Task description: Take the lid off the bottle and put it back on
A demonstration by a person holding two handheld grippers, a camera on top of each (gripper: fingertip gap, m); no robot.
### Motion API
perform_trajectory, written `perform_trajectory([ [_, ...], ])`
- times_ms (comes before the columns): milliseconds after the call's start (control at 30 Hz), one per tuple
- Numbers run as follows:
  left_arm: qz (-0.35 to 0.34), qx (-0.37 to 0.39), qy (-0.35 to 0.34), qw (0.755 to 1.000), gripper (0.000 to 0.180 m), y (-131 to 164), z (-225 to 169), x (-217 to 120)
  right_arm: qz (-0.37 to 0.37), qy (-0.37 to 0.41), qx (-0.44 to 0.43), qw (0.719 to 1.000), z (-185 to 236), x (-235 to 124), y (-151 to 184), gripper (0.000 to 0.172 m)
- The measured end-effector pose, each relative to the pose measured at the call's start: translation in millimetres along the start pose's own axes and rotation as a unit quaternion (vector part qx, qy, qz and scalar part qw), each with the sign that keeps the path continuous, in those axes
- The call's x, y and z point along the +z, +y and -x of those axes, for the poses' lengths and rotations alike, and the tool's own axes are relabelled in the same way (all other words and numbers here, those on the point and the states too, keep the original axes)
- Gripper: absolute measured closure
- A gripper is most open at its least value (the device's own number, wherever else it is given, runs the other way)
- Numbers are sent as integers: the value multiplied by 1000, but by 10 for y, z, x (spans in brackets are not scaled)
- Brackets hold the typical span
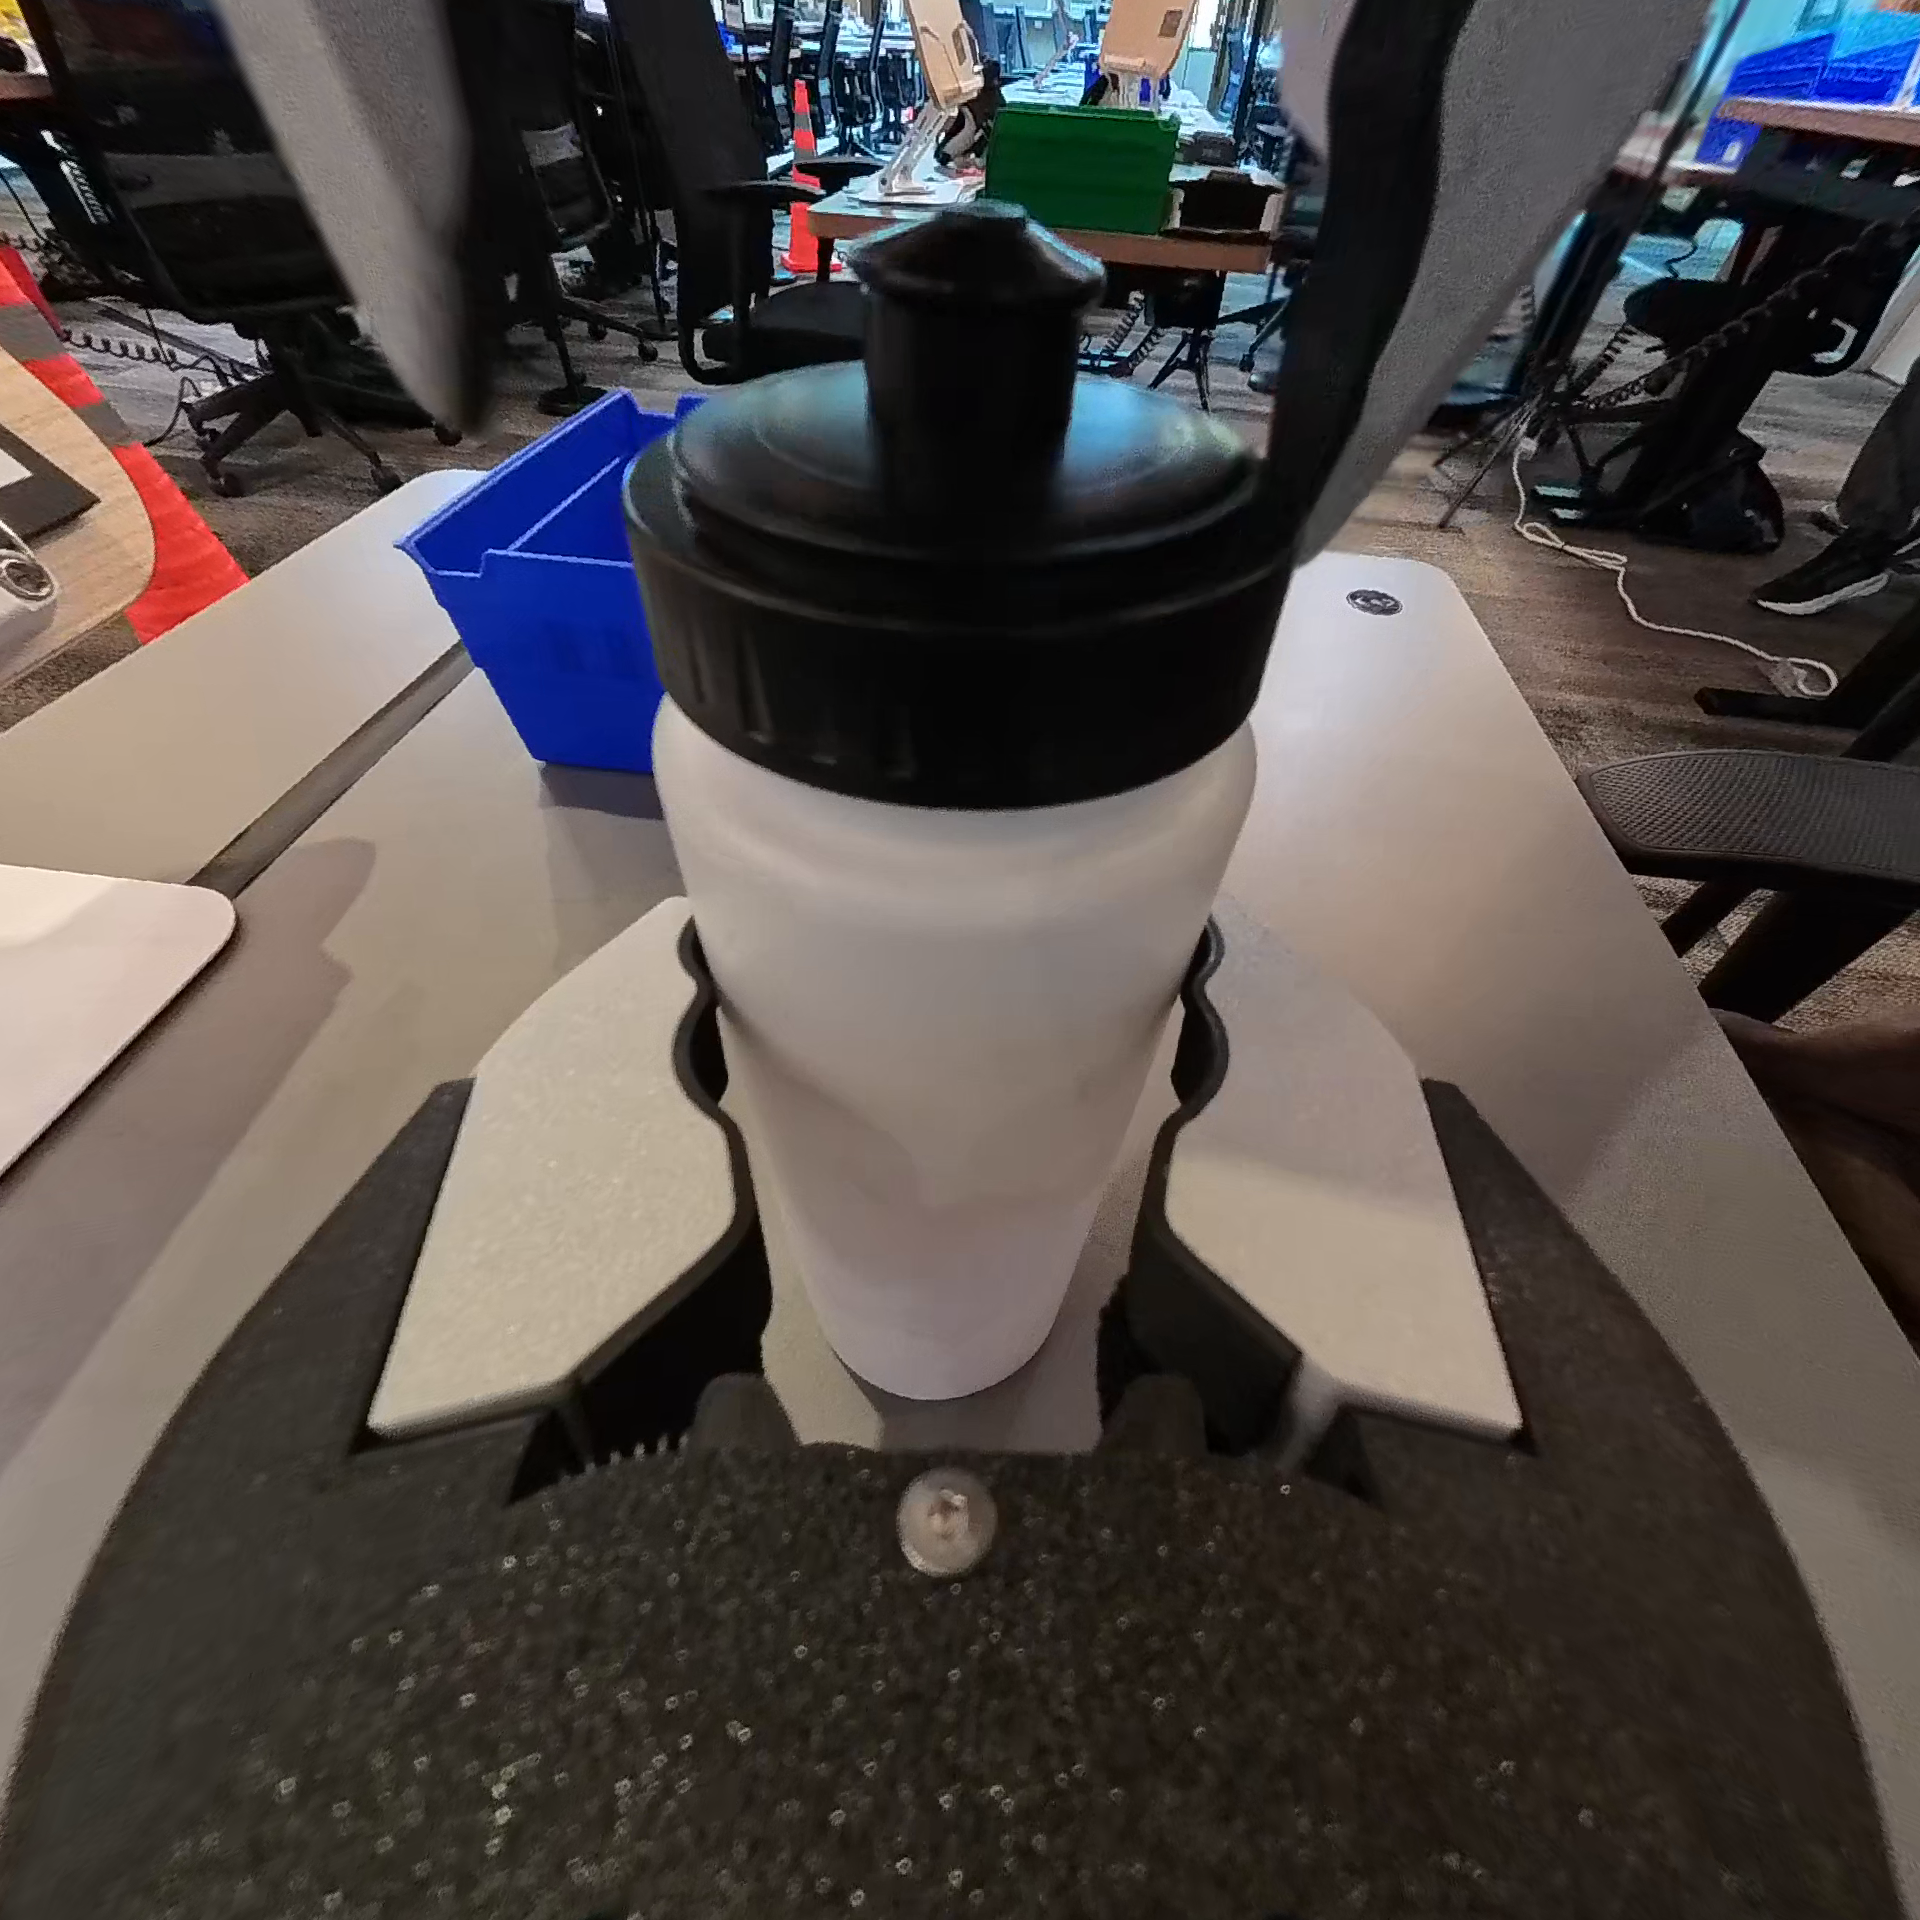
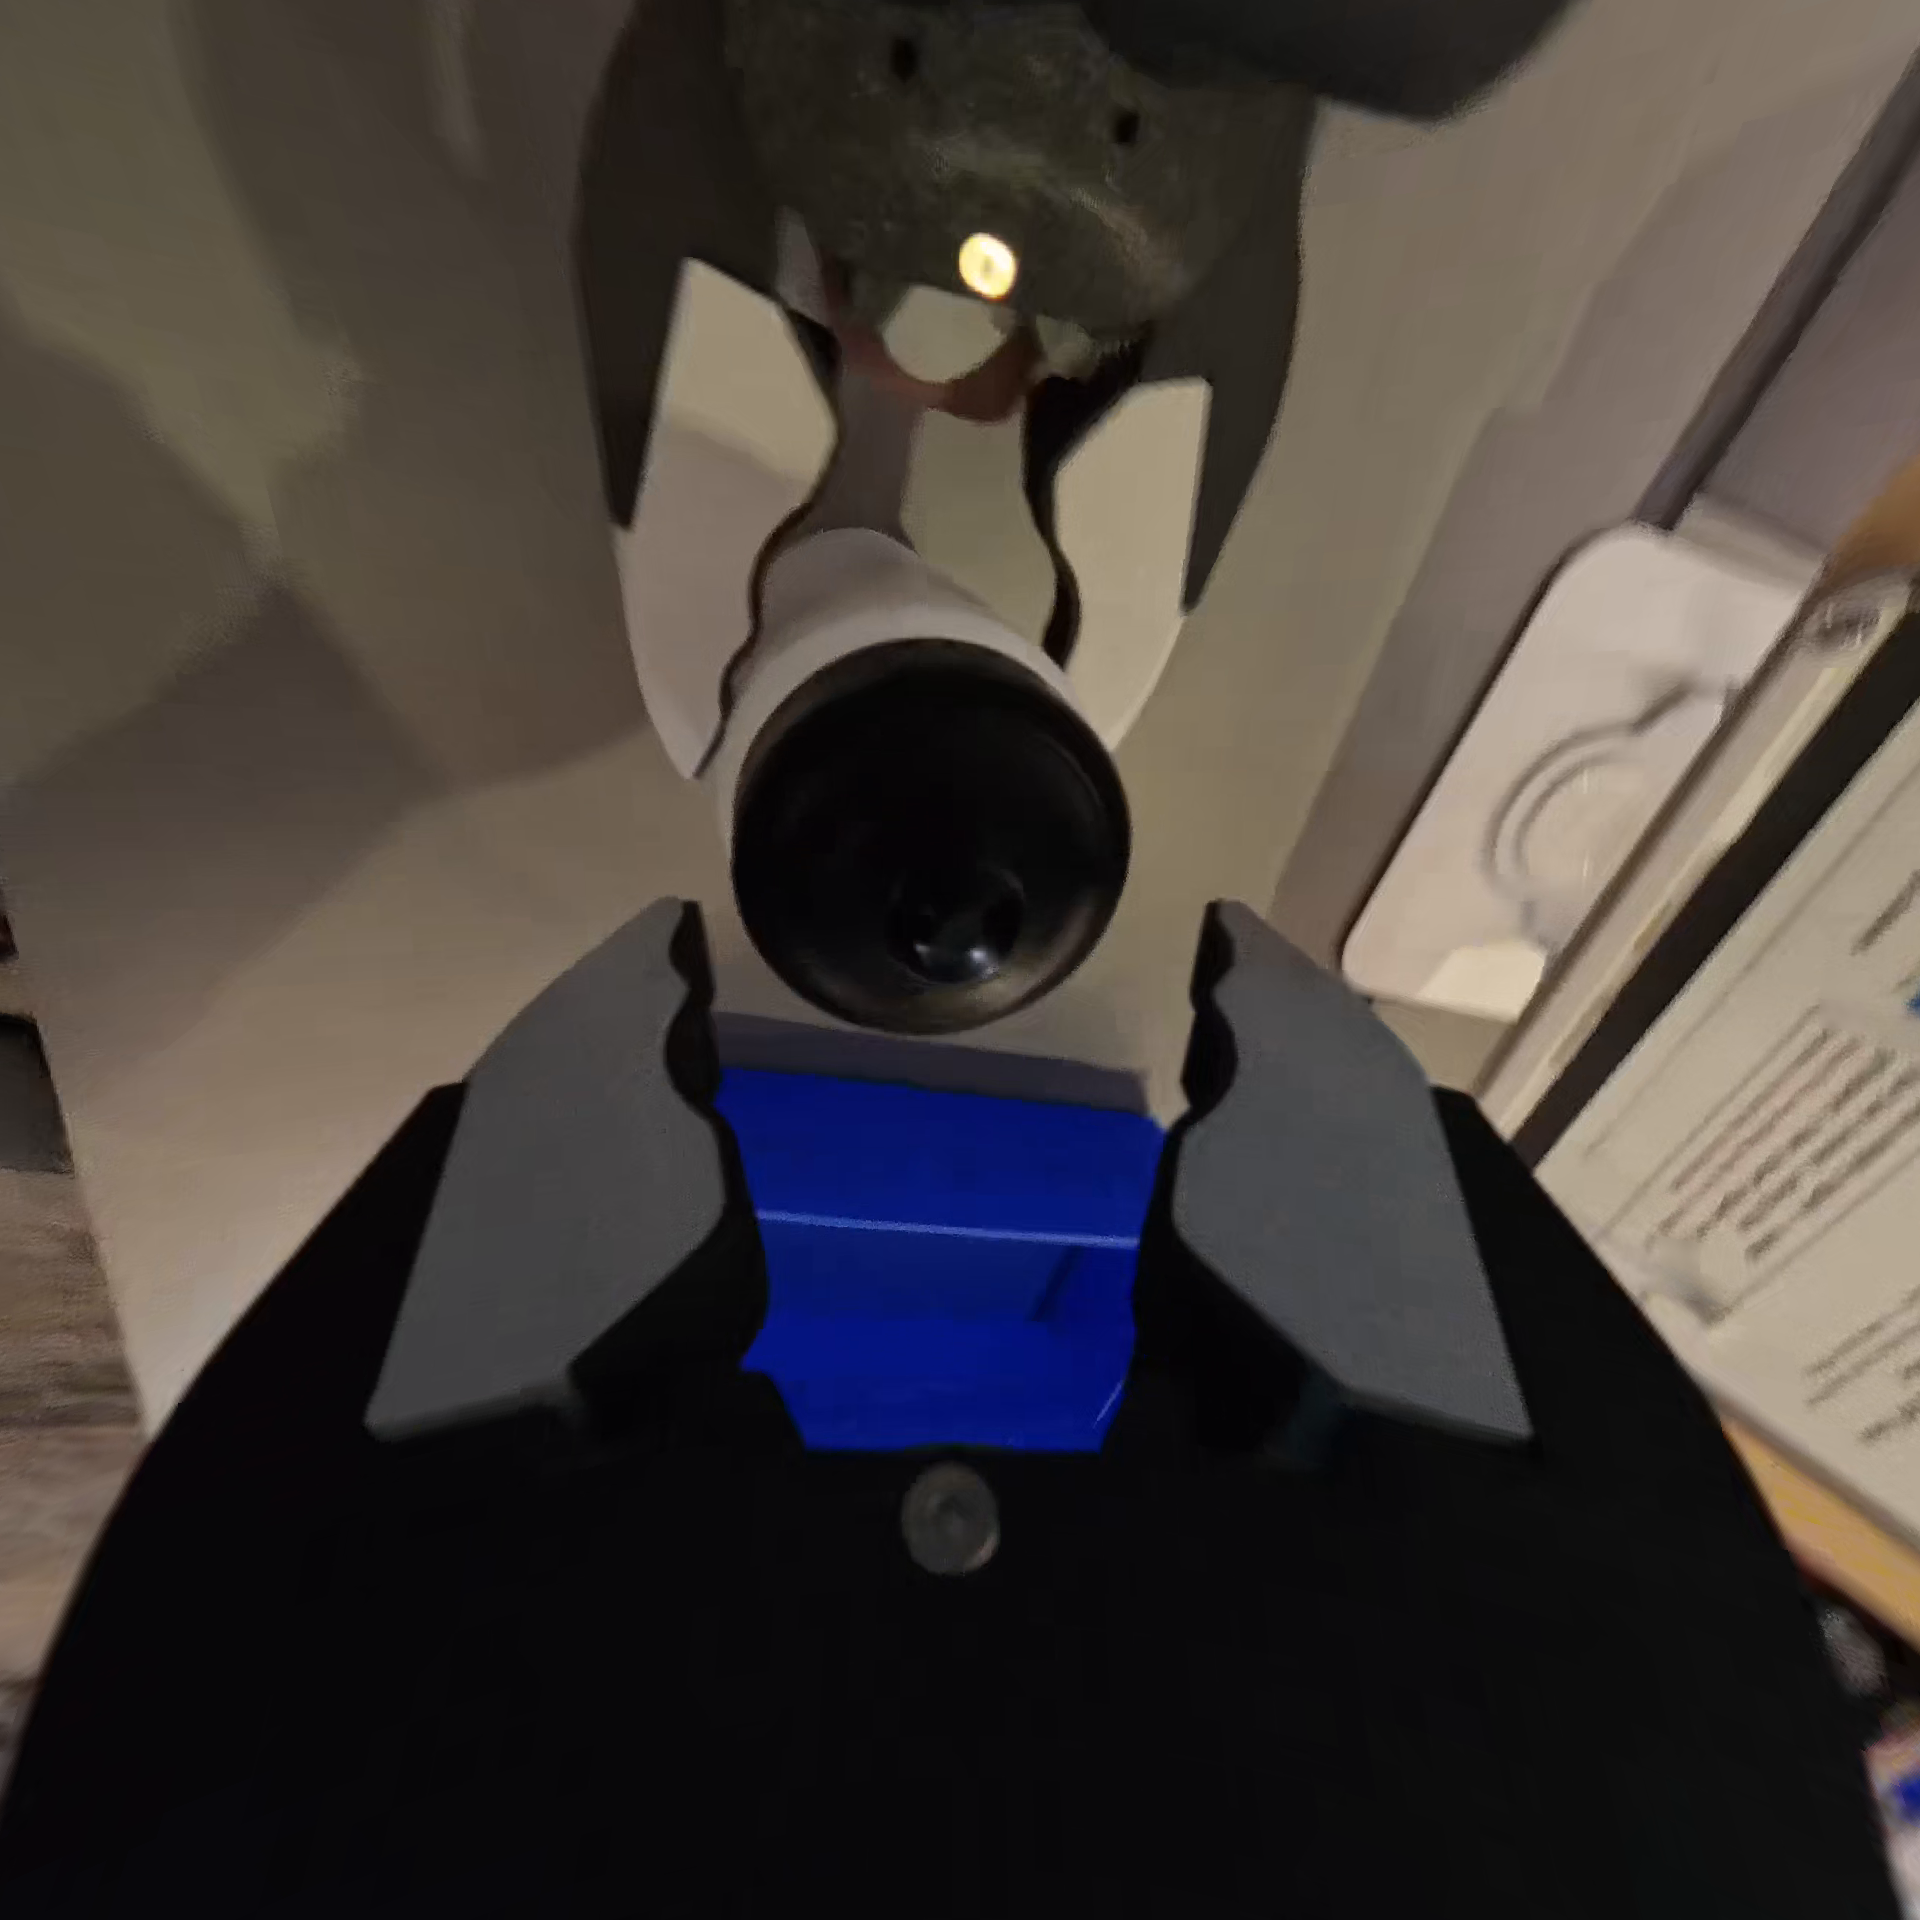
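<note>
Left gripper [image 1: 951, 1023] jaws clamping capped white bottle [image 1: 956, 1039], right gripper [image 2: 951, 966] jaws open above lid [image 2: 930, 852]

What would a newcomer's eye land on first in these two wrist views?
The white bottle with its black lid still on fills the middle of the left wrist view, standing on the grey table between the left gripper fingers, which close on its body. The right gripper is above it with its jaws spread, nothing between them. A blue bin sits just behind the bottle.
</note>
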State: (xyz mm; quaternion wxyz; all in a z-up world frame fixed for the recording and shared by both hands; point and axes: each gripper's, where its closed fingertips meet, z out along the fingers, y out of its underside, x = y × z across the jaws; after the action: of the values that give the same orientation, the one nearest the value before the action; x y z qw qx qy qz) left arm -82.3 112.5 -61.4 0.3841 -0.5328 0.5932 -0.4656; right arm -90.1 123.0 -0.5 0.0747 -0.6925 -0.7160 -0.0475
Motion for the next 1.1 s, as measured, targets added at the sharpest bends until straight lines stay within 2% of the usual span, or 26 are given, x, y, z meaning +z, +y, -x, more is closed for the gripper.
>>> perform_trajectory([
  [67,0,0,0,1000,96,-1,0,-1,-33,-34,-40,998,87,25,-67,86],
  [233,0,0,1,1000,96,0,-1,-1,-30,-56,-20,998,50,104,-134,97],
  [400,0,0,0,1000,96,2,1,1,1,-64,117,991,48,100,-120,97],
  [567,4,6,3,1000,96,2,-29,14,63,-5,255,965,84,125,-91,96],
  [633,4,5,3,1000,96,4,-26,13,77,19,279,957,76,145,-99,94],
  [767,3,2,2,1000,96,5,-20,11,68,12,242,968,48,134,-102,92],
  [800,4,3,2,1000,96,5,-22,11,65,8,218,974,31,98,-80,84],
  [900,2,1,2,1000,96,5,-17,11,32,12,77,996,-22,-20,5,72],
  [1000,1,1,4,1000,96,5,-16,11,-25,-2,-27,999,-12,-66,14,95],
  [1100,0,-1,5,1000,96,5,-17,12,-83,-55,-40,994,62,-64,-125,96],
])
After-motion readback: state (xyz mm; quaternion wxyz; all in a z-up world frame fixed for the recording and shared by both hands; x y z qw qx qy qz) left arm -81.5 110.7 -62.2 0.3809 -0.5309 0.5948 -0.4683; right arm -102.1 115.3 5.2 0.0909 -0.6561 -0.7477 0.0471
